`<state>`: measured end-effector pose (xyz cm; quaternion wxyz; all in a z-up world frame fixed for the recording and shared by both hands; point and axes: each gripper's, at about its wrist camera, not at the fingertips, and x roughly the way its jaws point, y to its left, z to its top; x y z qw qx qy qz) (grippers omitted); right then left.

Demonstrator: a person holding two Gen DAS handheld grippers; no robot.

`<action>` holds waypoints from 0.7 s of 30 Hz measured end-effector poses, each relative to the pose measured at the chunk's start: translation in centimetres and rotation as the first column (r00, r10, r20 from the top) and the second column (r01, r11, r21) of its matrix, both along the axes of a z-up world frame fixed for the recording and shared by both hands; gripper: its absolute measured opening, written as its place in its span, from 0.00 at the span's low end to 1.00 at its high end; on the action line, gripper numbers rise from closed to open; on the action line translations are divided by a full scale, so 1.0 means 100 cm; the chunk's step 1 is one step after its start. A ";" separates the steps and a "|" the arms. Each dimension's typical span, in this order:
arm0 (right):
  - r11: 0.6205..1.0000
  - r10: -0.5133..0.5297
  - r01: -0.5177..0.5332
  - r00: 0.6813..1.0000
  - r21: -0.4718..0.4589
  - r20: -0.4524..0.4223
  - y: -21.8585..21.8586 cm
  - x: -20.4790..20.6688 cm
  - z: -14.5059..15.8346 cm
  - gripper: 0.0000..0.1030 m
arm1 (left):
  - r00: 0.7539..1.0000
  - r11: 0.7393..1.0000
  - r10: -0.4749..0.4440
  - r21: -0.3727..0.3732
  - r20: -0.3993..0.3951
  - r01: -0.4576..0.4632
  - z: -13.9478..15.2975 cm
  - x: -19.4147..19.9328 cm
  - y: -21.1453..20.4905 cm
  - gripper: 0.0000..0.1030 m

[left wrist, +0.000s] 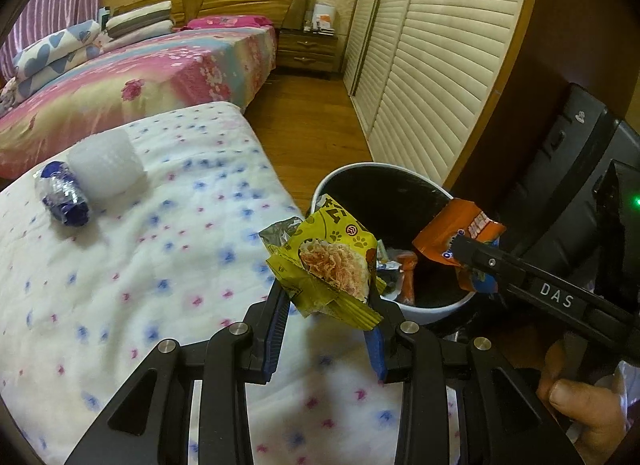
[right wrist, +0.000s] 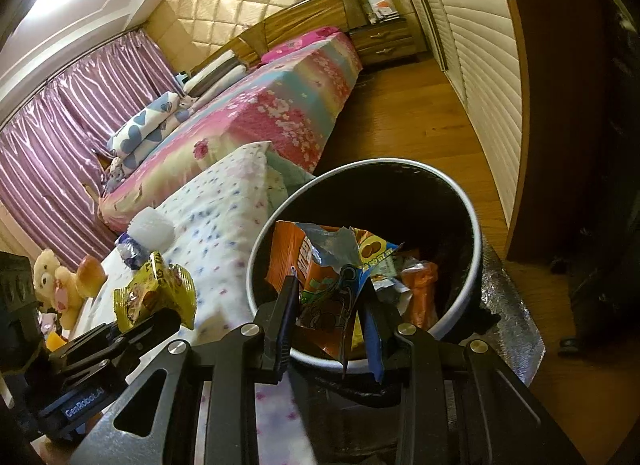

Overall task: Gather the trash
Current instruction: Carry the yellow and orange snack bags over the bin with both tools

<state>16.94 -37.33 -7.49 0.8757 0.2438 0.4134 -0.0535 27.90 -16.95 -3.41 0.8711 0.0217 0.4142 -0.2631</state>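
Bedroom with a wooden floor; a white-rimmed trash bin (right wrist: pixel 460 201) stands against the edge of a flowered quilt (left wrist: pixel 140 265). Right tongs (right wrist: pixel 328 325) pinch an orange wrapper (right wrist: pixel 316 277) directly above the bin's open mouth, its long axis hanging downward. Left tongs (left wrist: pixel 328 301) pinch a yellow wrapper (left wrist: pixel 324 265) just beside the bin's near rim, over the quilt edge. Open room lies above the bin. 2 more pieces, a blue wrapper (left wrist: pixel 64 201) and white wrap (left wrist: pixel 106 169), lie on the quilt, well apart from the bin.

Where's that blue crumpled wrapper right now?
The blue crumpled wrapper lies on the floral quilt, far left in the left wrist view, touching a white plastic roll.
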 end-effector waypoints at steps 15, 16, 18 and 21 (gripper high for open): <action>1.000 -0.007 0.007 1.000 0.012 -0.015 -0.019 0.008 -0.007 0.30 | 0.999 0.999 -0.043 0.017 -0.006 0.043 -0.005 0.009 -0.030 0.33; 1.000 -0.008 0.008 1.000 0.015 -0.017 -0.021 0.009 -0.008 0.30 | 0.999 0.999 -0.045 0.020 -0.007 0.046 -0.005 0.010 -0.033 0.33; 1.000 -0.008 0.009 1.000 0.017 -0.018 -0.022 0.011 -0.008 0.31 | 0.999 0.998 -0.049 0.025 -0.009 0.049 -0.006 0.012 -0.037 0.33; 1.000 -0.010 0.010 1.000 0.019 -0.018 -0.026 0.014 -0.009 0.32 | 0.999 0.998 -0.052 0.033 -0.014 0.052 -0.007 0.017 -0.043 0.33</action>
